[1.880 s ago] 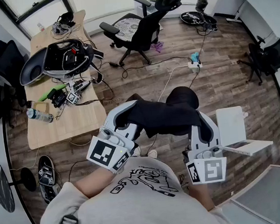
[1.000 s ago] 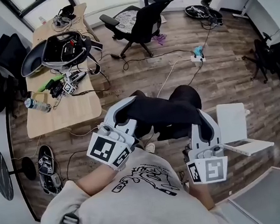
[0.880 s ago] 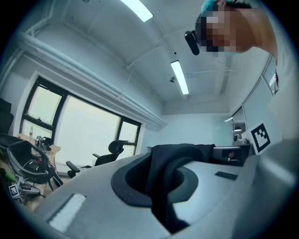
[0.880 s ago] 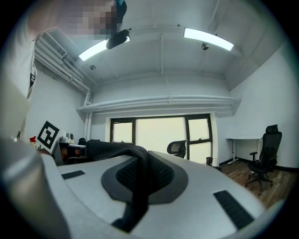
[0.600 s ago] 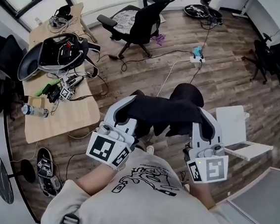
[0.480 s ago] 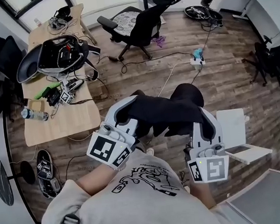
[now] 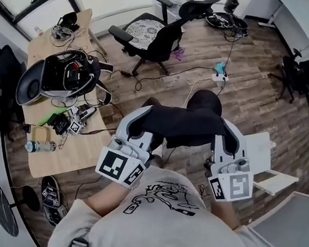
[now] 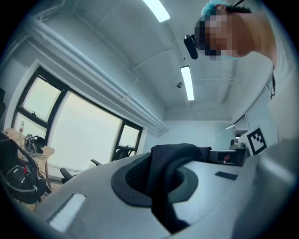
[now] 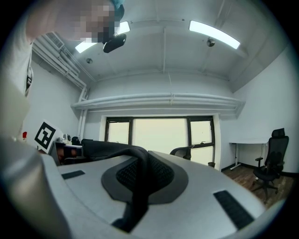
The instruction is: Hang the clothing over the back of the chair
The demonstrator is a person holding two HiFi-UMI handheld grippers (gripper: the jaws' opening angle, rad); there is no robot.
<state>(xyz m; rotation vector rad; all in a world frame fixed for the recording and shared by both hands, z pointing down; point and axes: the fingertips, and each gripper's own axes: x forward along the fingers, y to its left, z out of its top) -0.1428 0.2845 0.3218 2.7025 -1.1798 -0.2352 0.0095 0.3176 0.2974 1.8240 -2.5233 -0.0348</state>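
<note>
We hold the black garment [image 7: 185, 125] | left gripper [image 7: 139, 128] clenched on its 9 o'clock end | right gripper [image 7: 225, 136] clenched on its 3 o'clock end | office chair [image 7: 156, 35] at 12 o'clock

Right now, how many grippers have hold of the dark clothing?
2. The left gripper is shut on one end of the dark clothing, the right gripper on the other end, in front of the person.
</note>
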